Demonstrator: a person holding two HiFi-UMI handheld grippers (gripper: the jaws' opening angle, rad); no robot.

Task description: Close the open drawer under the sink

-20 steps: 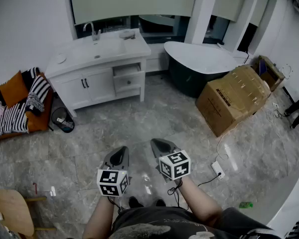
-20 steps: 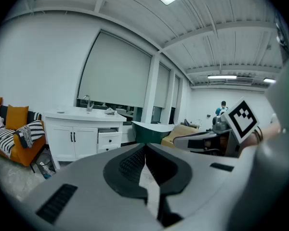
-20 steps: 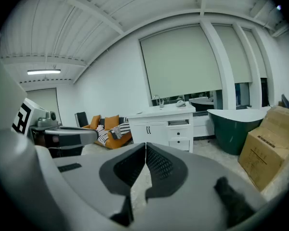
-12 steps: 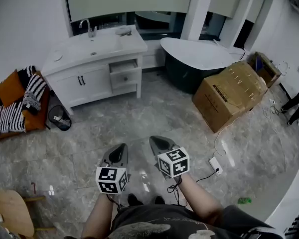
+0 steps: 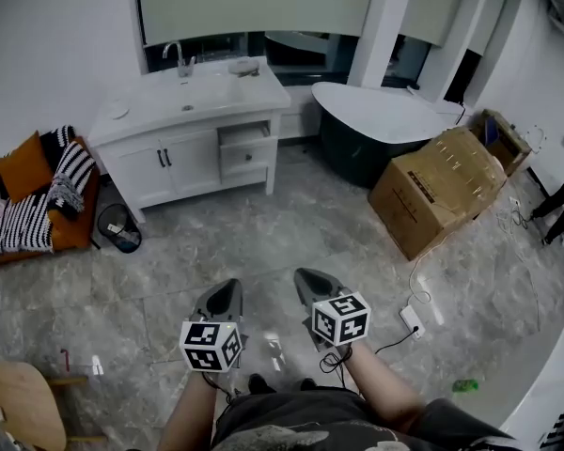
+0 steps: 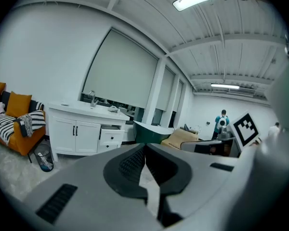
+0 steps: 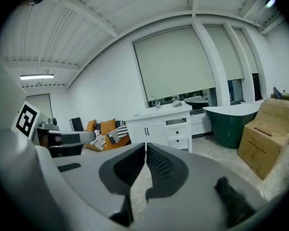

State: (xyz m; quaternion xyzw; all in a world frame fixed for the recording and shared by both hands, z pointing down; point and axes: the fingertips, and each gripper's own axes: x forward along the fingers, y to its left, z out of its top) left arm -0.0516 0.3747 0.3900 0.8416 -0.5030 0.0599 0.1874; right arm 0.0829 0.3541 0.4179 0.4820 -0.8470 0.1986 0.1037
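Drawer of white wood with a small dark knob [image 5: 242, 137], the upper one at the right end of the white sink cabinet [image 5: 169, 163], stands pulled out a little, well apart from the person across the grey marble floor [image 5: 291, 224]. Both tools are carried low in front of the body and aimed toward the cabinet, likely because the approach comes first; the left gripper [image 5: 227, 289] and right gripper [image 5: 308, 277] each have jaws pressed together on nothing
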